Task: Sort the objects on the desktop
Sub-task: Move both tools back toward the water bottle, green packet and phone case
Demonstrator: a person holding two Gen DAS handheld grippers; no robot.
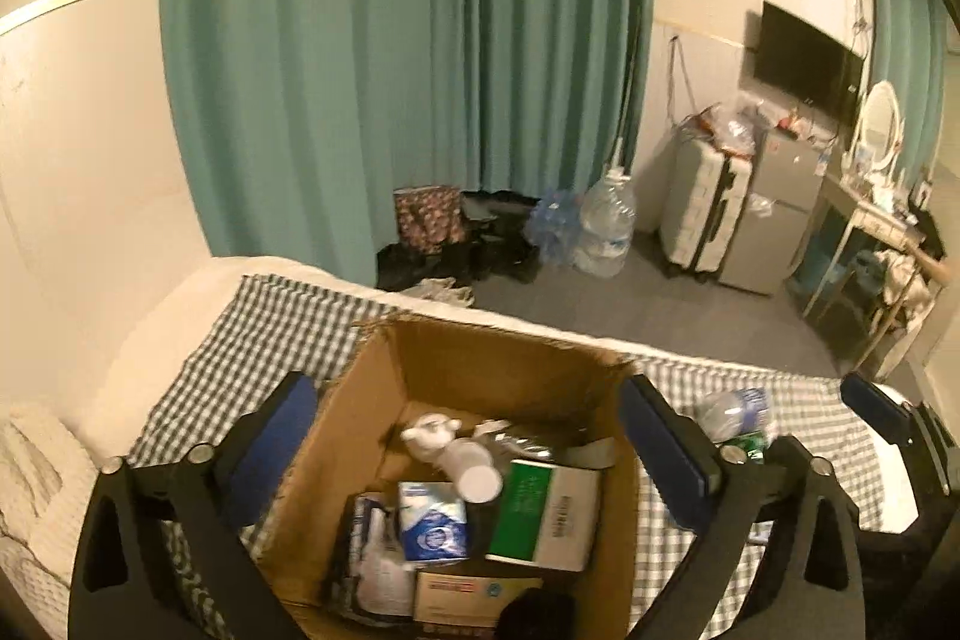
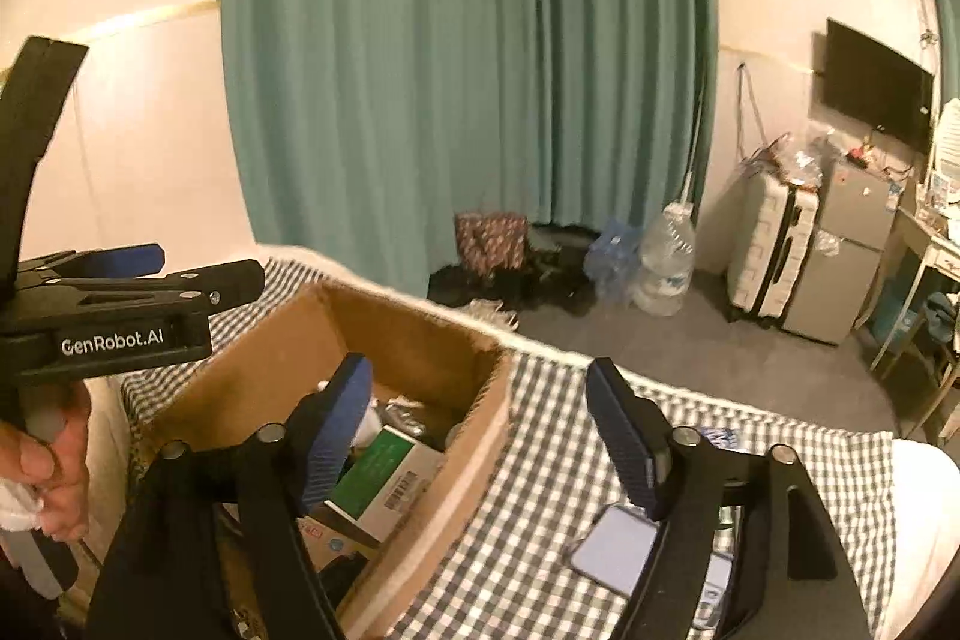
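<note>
An open cardboard box (image 1: 372, 436) stands on a checked cloth (image 1: 288, 322) on the bed. Inside lie a green-and-white carton (image 1: 543, 511), a blue-and-white packet (image 1: 432, 520), a white bottle (image 1: 456, 445) and a red-and-white carton (image 1: 462, 595). My left gripper (image 1: 474, 442) hovers above the box, open wide, with nothing between its pads. My right gripper (image 2: 483, 430) is open and empty over the box's right wall (image 2: 474, 436). A clear plastic bottle (image 1: 735, 412) and a pale flat rectangular object (image 2: 612, 550) lie on the cloth to the right of the box.
A hand (image 2: 54, 460) holds the left gripper (image 2: 198, 267) at the left edge. Beyond the bed hang green curtains (image 1: 408, 70). On the grey floor stand bags (image 1: 429, 220), a water jug (image 1: 606, 226), a suitcase (image 1: 702, 208), a small fridge (image 1: 774, 214) and a dressing table (image 1: 870, 220).
</note>
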